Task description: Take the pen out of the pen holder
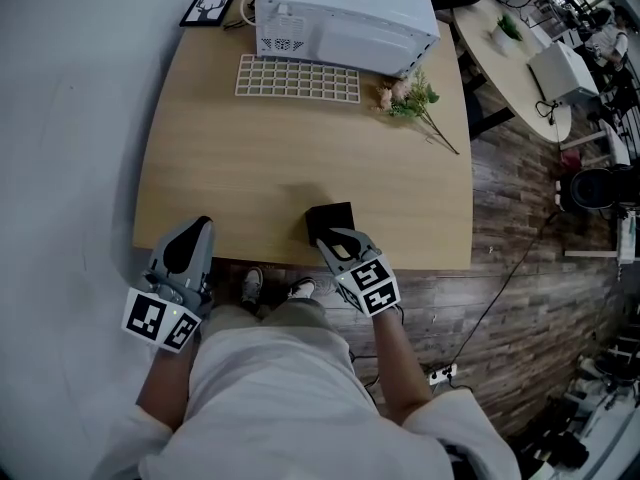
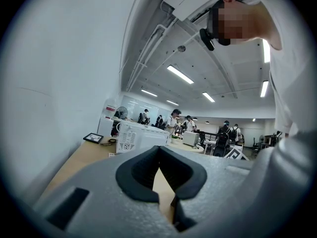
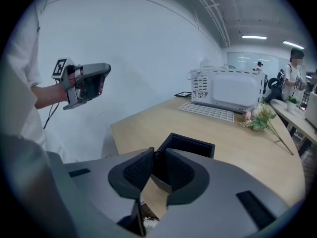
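Over the pen holder (image 3: pixel 198 144) hangs the right gripper (image 3: pixel 157 155), jaws narrowly parted. The left gripper (image 2: pixel 159 149), by the table (image 1: pixel 300 158) corner, is clenched empty.

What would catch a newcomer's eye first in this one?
The white microwave at the far edge of the table stands out first, with a white grid tray before it and a flower sprig at the tray's right. Nearer, the right claw points down at a black holder by the front edge, while the left claw is held near the front left corner.
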